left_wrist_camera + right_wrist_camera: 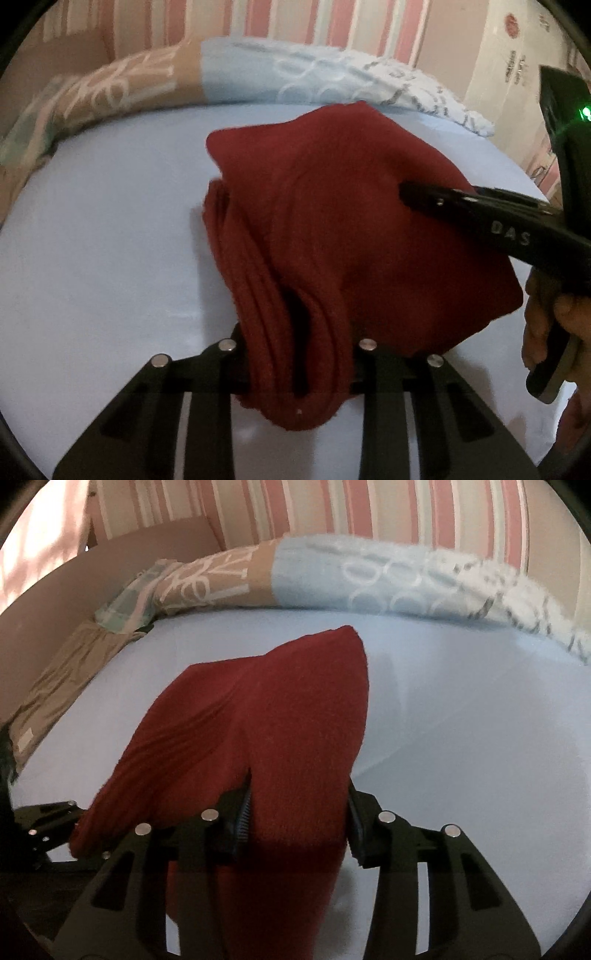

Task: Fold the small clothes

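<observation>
Pale blue bed sheet (461,720) covers the mattress. Along its far edge lies a rolled blanket (314,579), tan with white lettering at left, light blue at right. Behind it hangs a pink-and-cream striped curtain (369,506). A folded tan cloth (62,686) rests far left.

— Where does your garment (332,221) sit?
— On the sheet (92,240), its near edge bunched between your left gripper (299,354); your right gripper (295,819) takes the other near corner.
— And behind it?
— A rolled blanket (332,579) runs along the far edge, before the wall (369,509).
</observation>
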A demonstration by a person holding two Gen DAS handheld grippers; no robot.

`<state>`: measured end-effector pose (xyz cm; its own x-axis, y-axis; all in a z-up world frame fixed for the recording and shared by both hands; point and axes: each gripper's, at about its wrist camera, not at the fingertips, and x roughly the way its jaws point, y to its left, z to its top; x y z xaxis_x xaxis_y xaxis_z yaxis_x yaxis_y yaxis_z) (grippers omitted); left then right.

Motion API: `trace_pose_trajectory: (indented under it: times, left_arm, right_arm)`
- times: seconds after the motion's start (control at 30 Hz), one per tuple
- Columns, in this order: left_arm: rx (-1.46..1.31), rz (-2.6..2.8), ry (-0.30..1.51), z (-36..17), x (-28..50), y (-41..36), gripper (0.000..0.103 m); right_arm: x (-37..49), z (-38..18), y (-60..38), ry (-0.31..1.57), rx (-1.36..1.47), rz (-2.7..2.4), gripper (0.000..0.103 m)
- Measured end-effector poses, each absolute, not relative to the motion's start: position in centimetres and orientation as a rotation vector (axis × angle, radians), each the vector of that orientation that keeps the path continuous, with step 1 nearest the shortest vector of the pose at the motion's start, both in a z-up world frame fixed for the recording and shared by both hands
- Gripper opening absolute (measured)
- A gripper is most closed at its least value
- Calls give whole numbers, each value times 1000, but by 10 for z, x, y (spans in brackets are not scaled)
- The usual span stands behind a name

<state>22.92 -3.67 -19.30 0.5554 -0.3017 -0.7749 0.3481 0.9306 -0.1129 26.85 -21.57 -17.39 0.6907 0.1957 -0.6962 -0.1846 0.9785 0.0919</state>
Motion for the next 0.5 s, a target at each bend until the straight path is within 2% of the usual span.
trace_pose_trajectory:
  times: [0.2,0.4,0.43,0.5]
  left_arm:
    - [33,-464,888,-188,197,-124,29]
    - [139,-494,921,-224,168,-203,29]
    - [150,-486,928,-231,167,-210,30]
    - [159,-471,936,-240,169,-215,39]
  right_arm:
    - [231,-163,-304,790,-9,106,43]
    - [215,-212,-367,912,7,44,44]
    - [215,-222,-373,927,26,52,44]
    - [216,-226,-380,923,64,64,47]
